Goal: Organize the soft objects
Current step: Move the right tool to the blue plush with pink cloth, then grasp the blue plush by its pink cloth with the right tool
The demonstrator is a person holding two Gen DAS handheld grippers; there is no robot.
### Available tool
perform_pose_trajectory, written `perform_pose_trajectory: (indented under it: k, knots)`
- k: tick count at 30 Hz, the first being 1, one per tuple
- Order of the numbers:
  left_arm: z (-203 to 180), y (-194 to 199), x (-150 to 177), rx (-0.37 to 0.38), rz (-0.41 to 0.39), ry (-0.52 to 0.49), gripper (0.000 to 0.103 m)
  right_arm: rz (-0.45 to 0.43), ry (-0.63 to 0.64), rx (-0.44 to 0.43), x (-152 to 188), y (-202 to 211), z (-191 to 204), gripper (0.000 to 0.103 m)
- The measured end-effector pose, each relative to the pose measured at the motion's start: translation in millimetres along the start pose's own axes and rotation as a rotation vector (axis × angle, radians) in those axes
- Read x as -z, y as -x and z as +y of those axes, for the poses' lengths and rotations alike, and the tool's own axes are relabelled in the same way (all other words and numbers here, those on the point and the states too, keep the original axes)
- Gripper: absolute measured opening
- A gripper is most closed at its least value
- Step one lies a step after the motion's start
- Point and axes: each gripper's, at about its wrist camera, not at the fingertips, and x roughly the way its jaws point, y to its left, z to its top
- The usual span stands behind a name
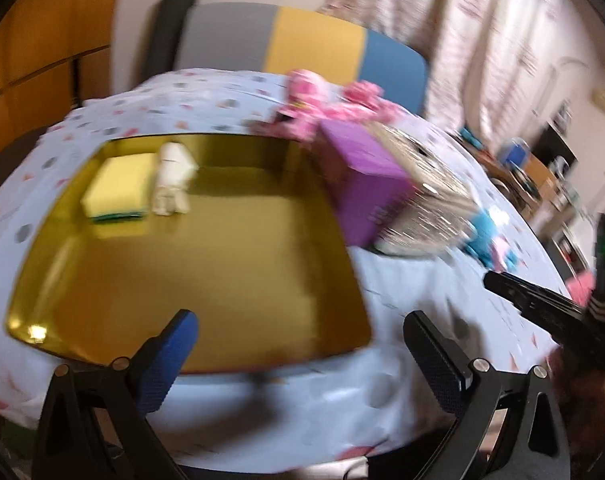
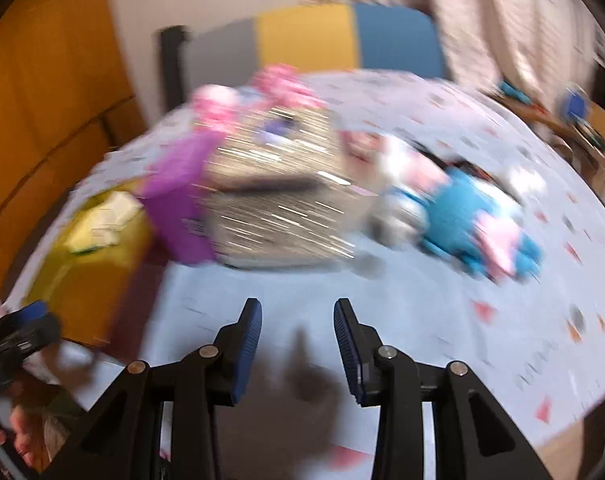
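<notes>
A gold tray (image 1: 222, 264) lies on the patterned tablecloth (image 1: 422, 320). A yellow sponge (image 1: 116, 188) and a folded white cloth (image 1: 174, 178) lie in its far left corner. A purple block (image 1: 366, 184), a sequinned silver pouch (image 1: 426, 204), pink soft things (image 1: 322, 100) and a blue-and-pink plush (image 2: 482, 228) lie to the tray's right. My left gripper (image 1: 298, 352) is open and empty over the tray's near edge. My right gripper (image 2: 296, 340) is open and empty over bare cloth, short of the pouch (image 2: 278, 204). Both views are blurred.
A grey, yellow and blue chair back (image 1: 302, 40) stands behind the table. Curtains (image 1: 462, 40) hang at the right. A cluttered desk (image 1: 534, 172) stands far right. The right gripper's body (image 1: 554, 316) shows at the left wrist view's right edge.
</notes>
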Motion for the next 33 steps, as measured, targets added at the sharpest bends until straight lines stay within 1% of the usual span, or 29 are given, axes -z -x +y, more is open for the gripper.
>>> perform_pose_trajectory:
  k: [4, 8, 10, 12, 13, 14, 17, 19, 21, 24, 27, 30, 32, 33]
  knots:
    - [-47.3, -8.8, 8.5, 0.056, 0.057, -0.093, 0.103, 0.053, -0.126, 0.094, 17.4, -8.7, -69.3, 0.037]
    - [-86.7, -14.3, 16.8, 0.111, 0.089, -0.181, 0.103, 0.062, -0.15, 0.179, 20.9, -12.4, -120.6, 0.037]
    - [-105.3, -19.7, 19.7, 0.124, 0.104, -0.229, 0.103, 0.054, -0.177, 0.183, 18.2, -13.2, -141.3, 0.037]
    - [-119.3, -21.8, 22.2, 0.131, 0.115, -0.256, 0.103, 0.022, -0.192, 0.185, 3.2, -12.4, -160.8, 0.038]
    - [-124.9, -22.9, 23.1, 0.136, 0.119, -0.263, 0.103, 0.011, -0.186, 0.187, -2.3, -13.9, -162.8, 0.04]
    - [-128.3, -24.2, 23.1, 0.139, 0.121, -0.266, 0.103, 0.001, -0.16, 0.178, -12.0, -15.9, -165.5, 0.045]
    - [-135.2, -26.8, 25.3, 0.149, 0.14, -0.262, 0.103, -0.006, -0.056, 0.121, -33.9, -27.7, -164.9, 0.047]
    - [-139.3, -29.9, 26.6, 0.141, 0.154, -0.261, 0.103, 0.003, -0.01, 0.109, -45.1, -40.9, -166.4, 0.049]
    - [-141.3, -31.3, 27.3, 0.137, 0.165, -0.258, 0.103, 0.019, 0.067, 0.1, -53.2, -54.9, -164.5, 0.05]
    - [-144.6, -33.1, 27.7, 0.124, 0.17, -0.26, 0.103, 0.064, 0.165, 0.109, -55.7, -72.5, -153.6, 0.05]
    - [-149.1, -37.9, 26.9, 0.114, 0.18, -0.259, 0.103, 0.076, 0.24, 0.121, -56.4, -82.9, -146.9, 0.05]
    - [-152.6, -41.8, 27.5, 0.121, 0.193, -0.258, 0.103, 0.068, 0.272, 0.114, -55.0, -85.7, -143.7, 0.05]
    - [-157.9, -44.6, 28.6, 0.121, 0.199, -0.266, 0.103, 0.054, 0.266, 0.097, -53.6, -85.8, -143.4, 0.05]
    - [-161.3, -45.6, 28.9, 0.125, 0.201, -0.272, 0.103, 0.052, 0.259, 0.095, -53.0, -85.9, -143.7, 0.048]
